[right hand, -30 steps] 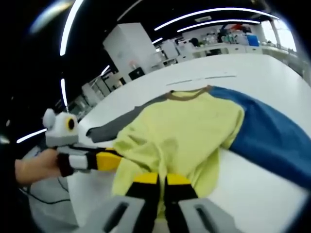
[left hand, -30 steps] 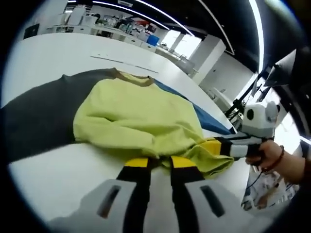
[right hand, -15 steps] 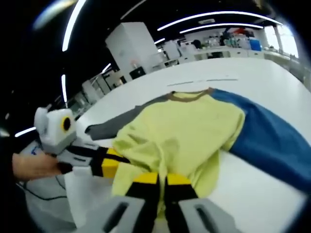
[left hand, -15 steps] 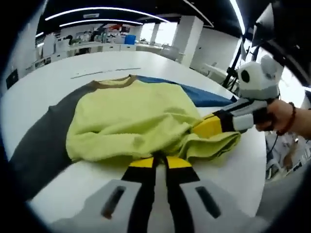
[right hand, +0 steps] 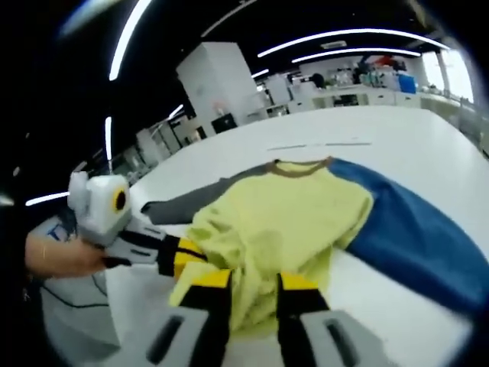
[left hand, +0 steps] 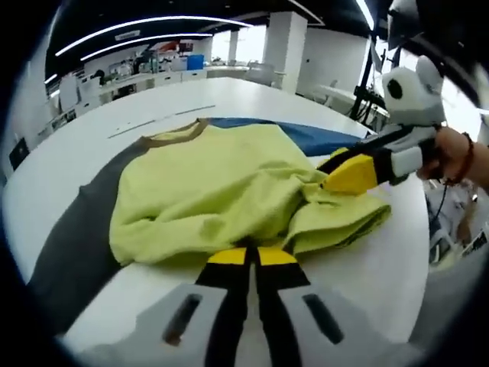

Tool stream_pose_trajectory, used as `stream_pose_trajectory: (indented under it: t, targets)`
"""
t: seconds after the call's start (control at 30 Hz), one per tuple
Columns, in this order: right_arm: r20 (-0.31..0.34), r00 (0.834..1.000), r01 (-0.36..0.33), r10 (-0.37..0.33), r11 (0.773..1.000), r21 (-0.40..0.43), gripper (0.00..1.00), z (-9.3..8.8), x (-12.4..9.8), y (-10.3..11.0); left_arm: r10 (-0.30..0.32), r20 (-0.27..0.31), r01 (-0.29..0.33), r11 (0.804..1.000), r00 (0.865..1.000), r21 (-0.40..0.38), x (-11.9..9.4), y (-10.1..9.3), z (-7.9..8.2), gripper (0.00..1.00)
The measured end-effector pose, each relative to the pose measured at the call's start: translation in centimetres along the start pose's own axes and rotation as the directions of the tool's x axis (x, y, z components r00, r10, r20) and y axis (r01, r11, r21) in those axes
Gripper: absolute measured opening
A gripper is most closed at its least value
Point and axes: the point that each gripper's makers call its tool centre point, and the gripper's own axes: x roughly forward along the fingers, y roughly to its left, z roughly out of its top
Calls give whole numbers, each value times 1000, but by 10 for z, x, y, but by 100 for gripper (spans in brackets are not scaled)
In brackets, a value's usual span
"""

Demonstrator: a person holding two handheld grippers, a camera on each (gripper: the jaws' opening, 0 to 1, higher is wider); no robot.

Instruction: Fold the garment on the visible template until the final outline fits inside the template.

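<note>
A yellow-green sweatshirt (left hand: pixel 206 191) with a brown collar (left hand: pixel 174 134), a grey sleeve (left hand: pixel 72 237) and a blue sleeve (left hand: pixel 306 138) lies on the white table (left hand: pixel 367 260). Its lower part is bunched up over the body. My left gripper (left hand: pixel 250 256) stands at the near hem, jaws together on the cloth. My right gripper (left hand: pixel 353 172), held by a hand, rests on the bunched hem. In the right gripper view the sweatshirt (right hand: pixel 290 214) runs between the spread jaws of my right gripper (right hand: pixel 254 281), which is open. The left gripper (right hand: pixel 183 256) touches the hem's left edge there.
A thin straight mark (left hand: pixel 160 121) lies on the table beyond the collar. Desks and shelves (left hand: pixel 153 73) stand far behind. The table's edge (left hand: pixel 416 252) curves close on the right; a white cabinet (right hand: pixel 221 80) stands behind it in the right gripper view.
My right gripper's jaws, together on the hem before, now stand apart. Both hands have shifted, and the bunched hem lies a little further over the body.
</note>
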Motion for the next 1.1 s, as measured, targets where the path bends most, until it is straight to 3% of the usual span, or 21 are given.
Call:
stream_pose_trajectory:
  t: [0.2,0.43,0.77,0.97,1.1]
  targets:
    - [-31,995,88,-91,993,-81,20,4,-3,-33,1,20,-1,1000,1000,2,-8,3,4,0]
    - [-98,989,95,-108,987,-132,16,6,19,-49,7,21,-6,1000,1000,-8,-15,7,3,0]
    - [-142,984,90,-111,985,-150,12,-1,30,-53,14,14,-13,1000,1000,-23,-26,16,-2,0]
    - [-134,984,92,-115,982,-165,1,2,37,-54,22,16,-21,999,1000,-28,-33,17,-4,0]
    - [-135,985,87,-110,982,-165,0,1,36,-53,36,23,-35,998,999,-48,-44,23,-7,0]
